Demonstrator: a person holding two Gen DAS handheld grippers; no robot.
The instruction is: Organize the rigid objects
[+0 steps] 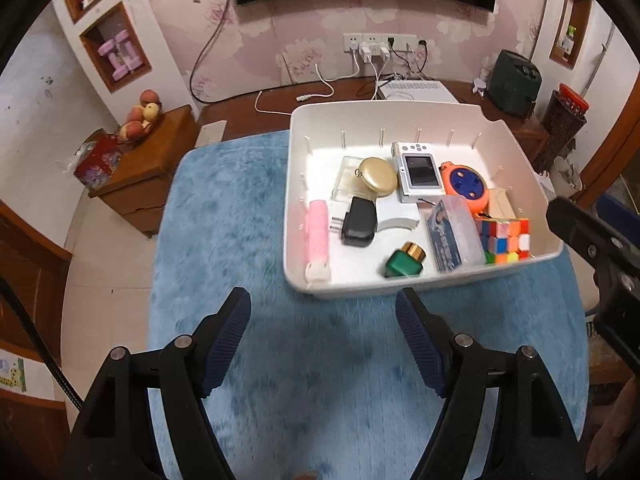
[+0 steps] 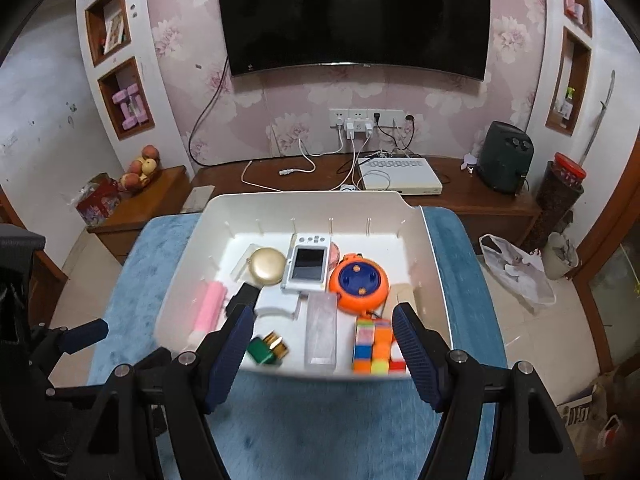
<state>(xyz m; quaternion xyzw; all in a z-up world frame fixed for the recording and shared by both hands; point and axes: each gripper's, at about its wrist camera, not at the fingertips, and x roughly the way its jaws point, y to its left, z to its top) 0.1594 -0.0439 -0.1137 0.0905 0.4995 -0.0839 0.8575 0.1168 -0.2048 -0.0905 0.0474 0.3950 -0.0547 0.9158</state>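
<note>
A white plastic bin (image 1: 516,148) (image 2: 434,264) sits on a blue fluffy cloth (image 1: 224,216) (image 2: 320,420). It holds a green bottle with a gold cap (image 1: 404,262) (image 2: 267,349), a colour cube (image 1: 506,240) (image 2: 374,346), a clear box (image 1: 454,232) (image 2: 321,328), an orange and blue round toy (image 1: 466,186) (image 2: 359,280), a white camera (image 1: 418,172) (image 2: 307,263), a gold compact (image 1: 378,178) (image 2: 266,267), a black charger (image 1: 359,222) and a pink tube (image 1: 317,234) (image 2: 210,310). My left gripper (image 1: 323,312) is open and empty just before the bin's near wall. My right gripper (image 2: 323,332) is open and empty over the bin's near edge.
A low wooden TV bench (image 2: 480,196) with a white box (image 2: 400,178), cables and a dark green appliance (image 2: 506,156) stands behind the table. A small cabinet with fruit (image 1: 142,118) is at the left. The right gripper's body (image 1: 596,252) shows at the right edge of the left wrist view.
</note>
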